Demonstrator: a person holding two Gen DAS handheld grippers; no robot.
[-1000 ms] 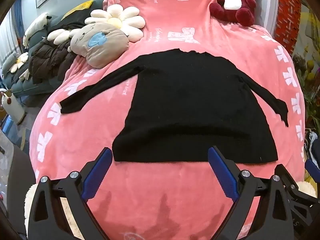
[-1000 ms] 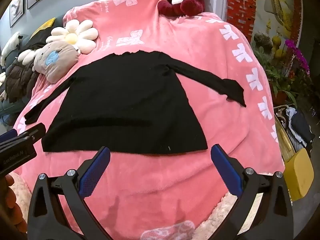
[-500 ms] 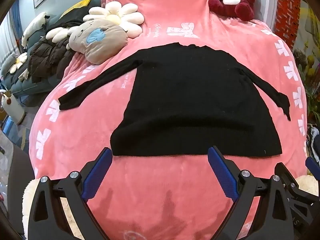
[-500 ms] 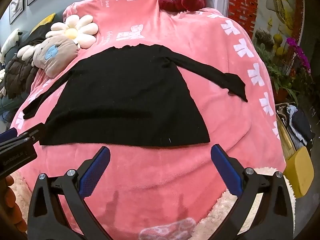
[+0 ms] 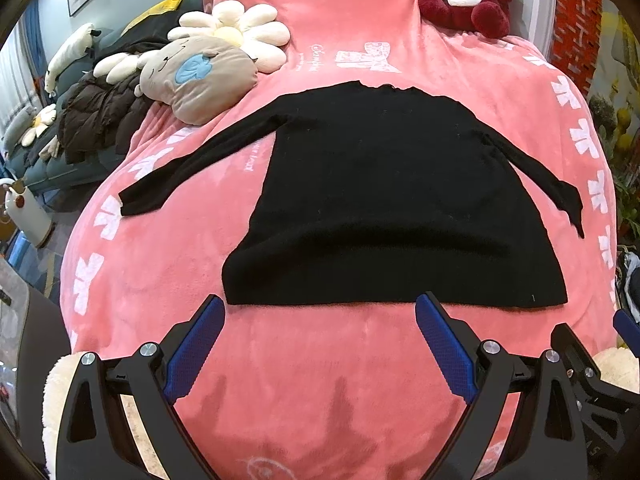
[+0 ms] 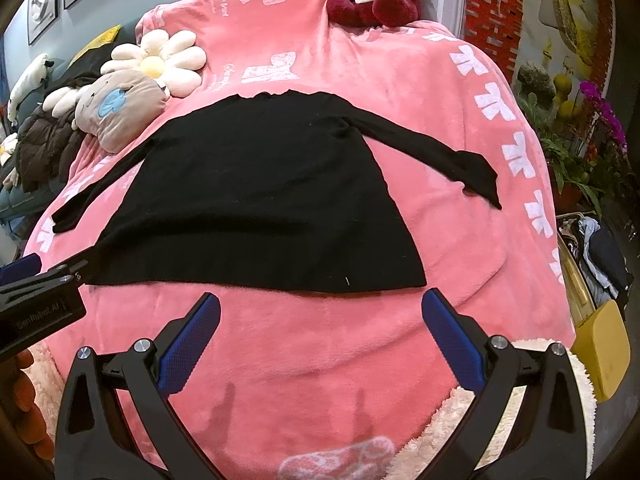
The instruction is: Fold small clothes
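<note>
Black top (image 5: 384, 200) flat on pink blanket (image 5: 320, 380), sleeves out both sides, hem nearest. L gripper (image 5: 318, 312) spread wide, empty, just short of hem. R gripper (image 6: 320, 308) same, spread, empty, near hem's right corner.

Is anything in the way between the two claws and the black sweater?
Nothing visible. Only bare pink blanket lies between the open left claw, the open right claw and the black sweater.
</note>
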